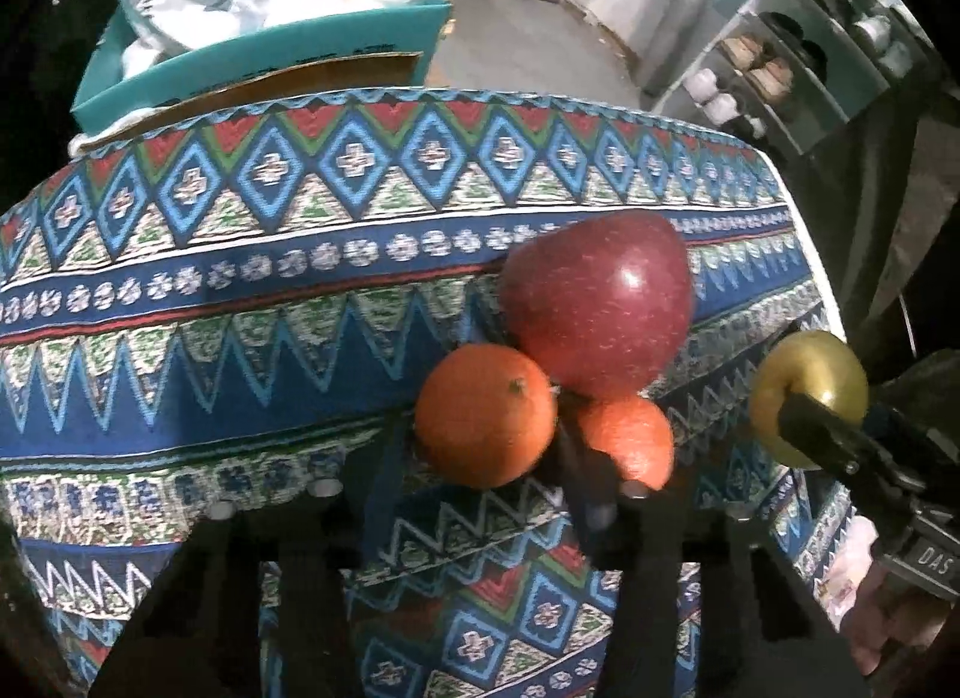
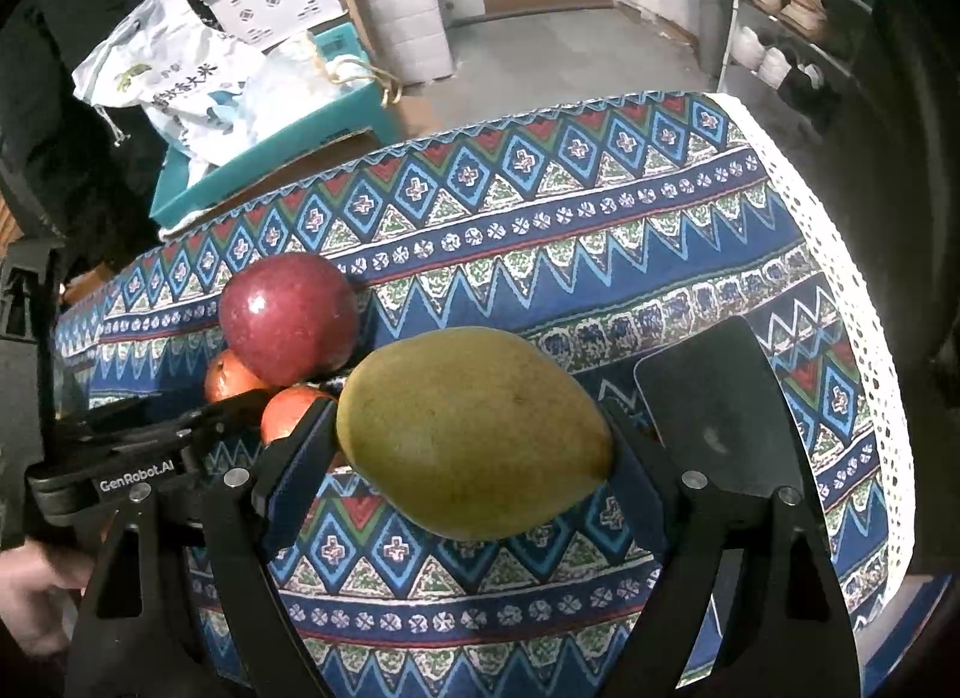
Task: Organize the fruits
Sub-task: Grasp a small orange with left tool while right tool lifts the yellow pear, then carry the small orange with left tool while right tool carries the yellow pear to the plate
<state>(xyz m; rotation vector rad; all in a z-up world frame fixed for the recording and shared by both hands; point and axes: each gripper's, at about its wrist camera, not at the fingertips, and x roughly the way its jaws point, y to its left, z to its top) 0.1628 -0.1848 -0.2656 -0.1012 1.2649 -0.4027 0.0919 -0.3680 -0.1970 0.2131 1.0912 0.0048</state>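
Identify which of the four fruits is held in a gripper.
The yellow-green mango, gripped by the right gripper; the red apple and both oranges lie free.

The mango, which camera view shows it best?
The right wrist view: the mango fills the middle, seen whole between the right hand-held gripper's fingers. The left wrist view shows only its end at the right edge, partly covered by a black finger.

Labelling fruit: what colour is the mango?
Yellow-green mango; clearest in the right wrist view.
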